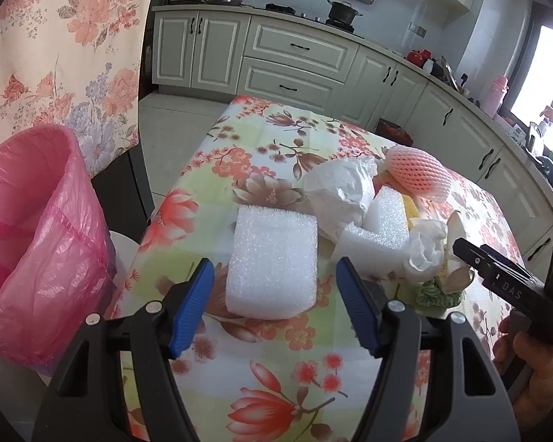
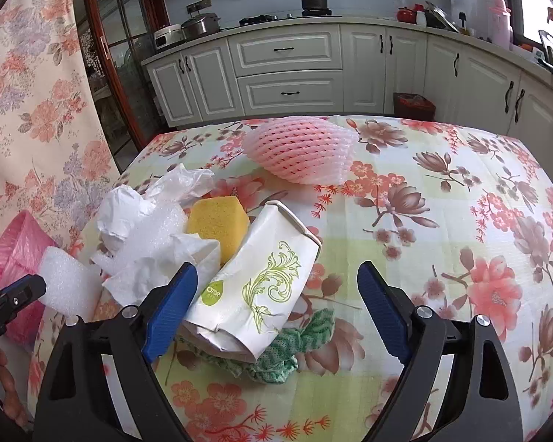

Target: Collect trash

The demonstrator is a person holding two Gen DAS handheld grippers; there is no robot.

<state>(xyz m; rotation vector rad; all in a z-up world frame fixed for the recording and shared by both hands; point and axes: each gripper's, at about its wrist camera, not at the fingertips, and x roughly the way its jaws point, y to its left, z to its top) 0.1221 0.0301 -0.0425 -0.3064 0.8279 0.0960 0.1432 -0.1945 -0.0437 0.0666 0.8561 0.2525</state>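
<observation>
Trash: white rectangular foam block [image 1: 272, 265] lies ahead of the wide-spread left gripper [image 1: 274, 305]; right gripper [image 2: 276, 309], equally wide, faces the crushed white paper cup [image 2: 258, 280], both positioned for pickup.

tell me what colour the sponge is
Yellow; the sponge shows best in the right wrist view.

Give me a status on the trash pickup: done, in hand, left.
Done: nothing visibly; I see no trash in the part of the pink bag that shows. In hand: nothing; the left tongs are open in front of the foam block, the right tongs open by the crushed paper cup. Left: those two, the foam net, yellow sponge, white wrappers and green cloth.
</observation>
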